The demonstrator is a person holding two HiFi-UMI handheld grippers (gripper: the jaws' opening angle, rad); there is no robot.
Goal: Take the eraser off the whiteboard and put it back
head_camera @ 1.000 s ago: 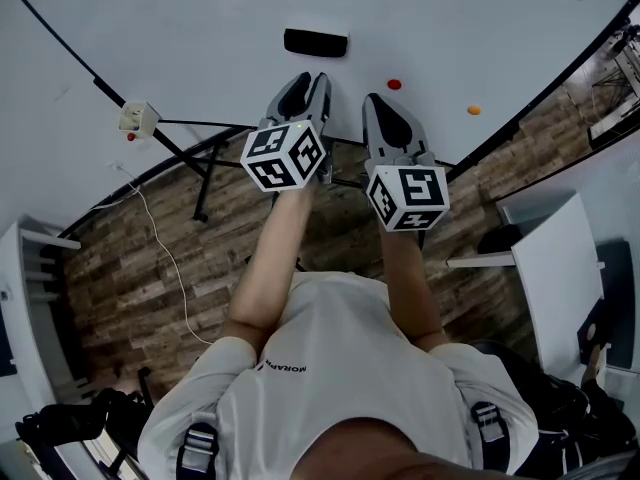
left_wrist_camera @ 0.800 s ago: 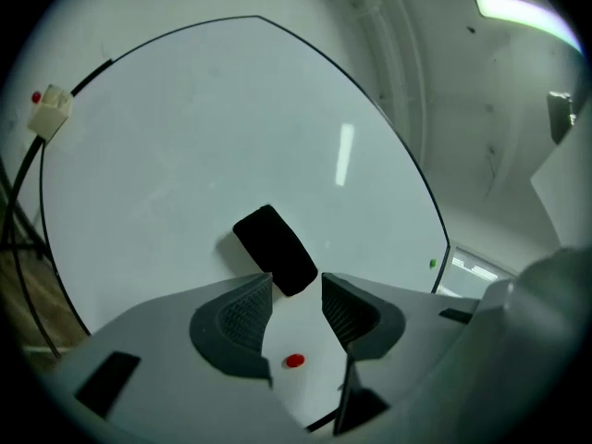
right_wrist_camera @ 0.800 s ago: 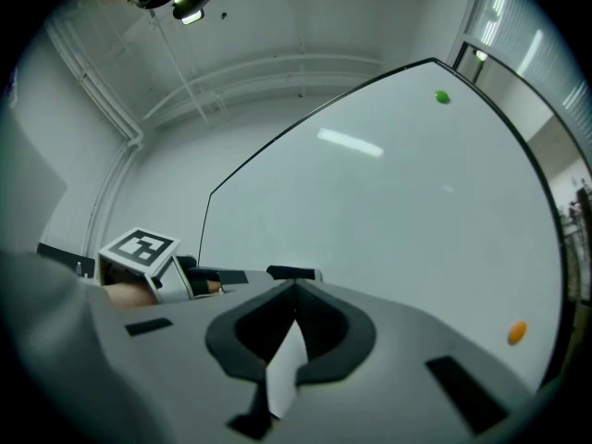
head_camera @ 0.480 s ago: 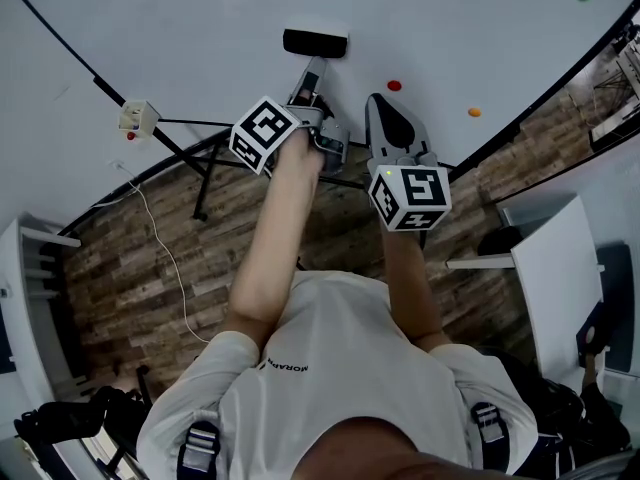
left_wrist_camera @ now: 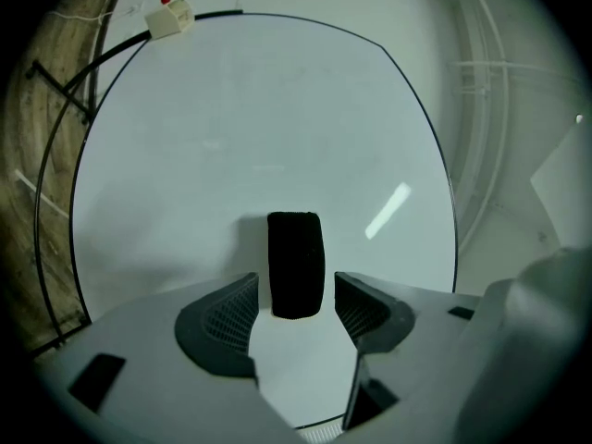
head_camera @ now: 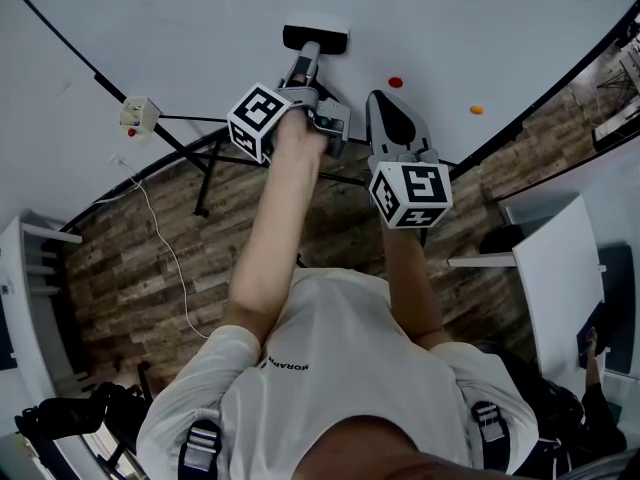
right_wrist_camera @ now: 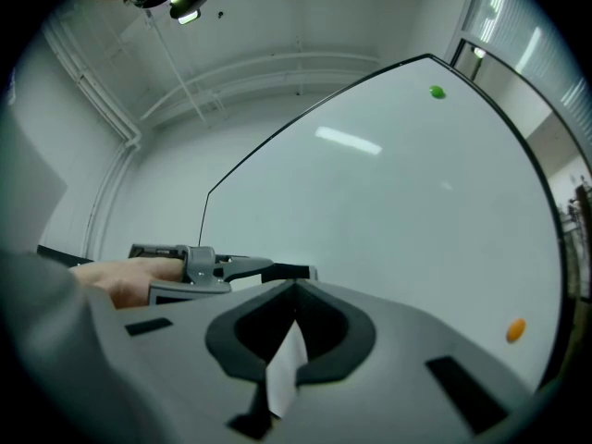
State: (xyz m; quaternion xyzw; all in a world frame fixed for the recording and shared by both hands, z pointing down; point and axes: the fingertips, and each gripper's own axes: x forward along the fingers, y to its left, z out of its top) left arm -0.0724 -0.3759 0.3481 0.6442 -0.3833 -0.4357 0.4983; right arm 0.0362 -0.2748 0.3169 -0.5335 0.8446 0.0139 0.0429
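Near the eraser (head_camera: 315,39), a red dot (head_camera: 395,82).

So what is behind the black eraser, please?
Only the whiteboard surface, which the eraser sits on. The patch directly behind it is covered, so any marks there cannot be seen.

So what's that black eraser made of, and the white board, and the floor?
The eraser looks like soft black felt or foam: dull, fuzzy-edged, no shine. The whiteboard seems smooth and glossy, maybe coated metal: a light reflects off it. The floor looks like wood planks, by its grain, or a printed copy.
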